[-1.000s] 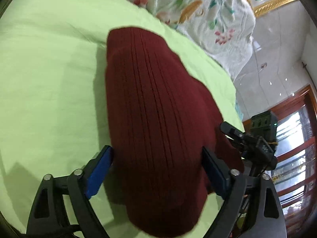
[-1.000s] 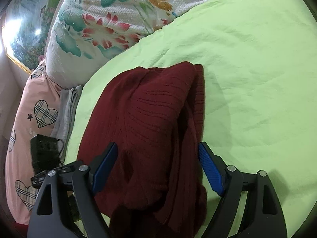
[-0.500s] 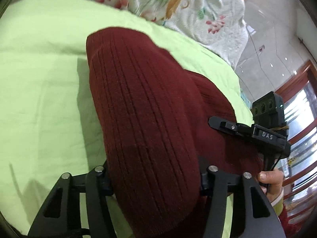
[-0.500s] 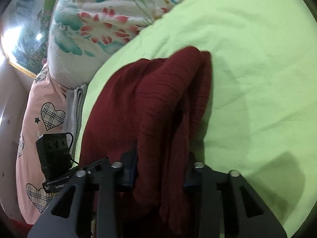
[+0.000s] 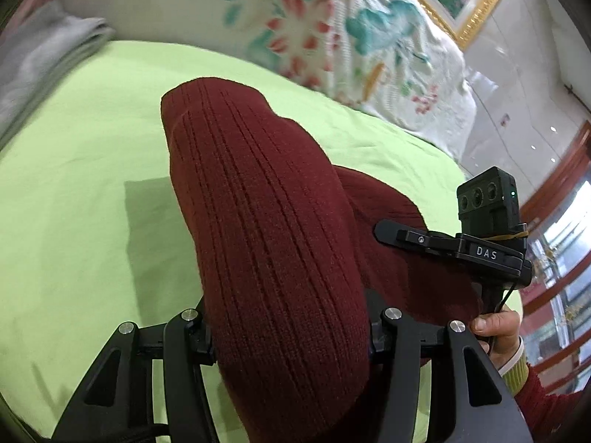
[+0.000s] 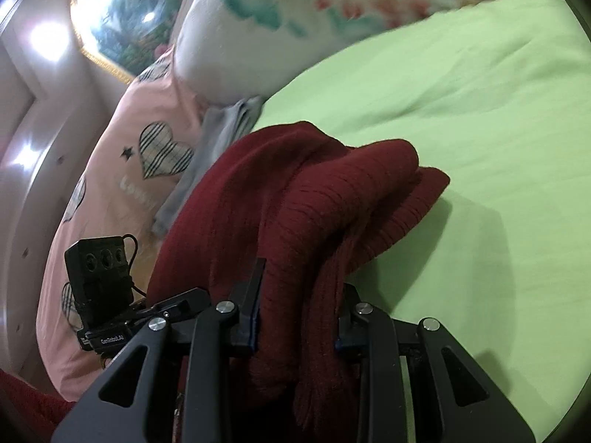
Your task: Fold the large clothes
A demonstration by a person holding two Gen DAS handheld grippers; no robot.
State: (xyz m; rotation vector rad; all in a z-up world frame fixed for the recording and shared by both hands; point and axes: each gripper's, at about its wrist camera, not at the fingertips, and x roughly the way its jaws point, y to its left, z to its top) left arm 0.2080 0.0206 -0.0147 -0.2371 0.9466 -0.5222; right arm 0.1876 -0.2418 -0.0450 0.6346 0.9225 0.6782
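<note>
A dark red ribbed knit sweater (image 5: 258,229) lies folded in a thick bundle on the green bed sheet (image 5: 74,221). My left gripper (image 5: 290,336) is shut on its near end, with the fabric bulging between the fingers. My right gripper (image 6: 299,317) is shut on the other end of the sweater (image 6: 332,199), which hangs bunched and partly lifted off the sheet (image 6: 498,147). The right gripper also shows in the left wrist view (image 5: 461,251), held by a hand at the right.
A floral pillow (image 5: 351,37) and a pink heart pillow (image 6: 129,170) lie at the head of the bed. A folded grey cloth (image 5: 40,62) lies beside them (image 6: 221,136). A gold-framed picture (image 6: 110,18) hangs on the wall.
Both grippers went from open astride the sweater to shut on it. They then lifted and tilted, raising the bundle's ends off the sheet.
</note>
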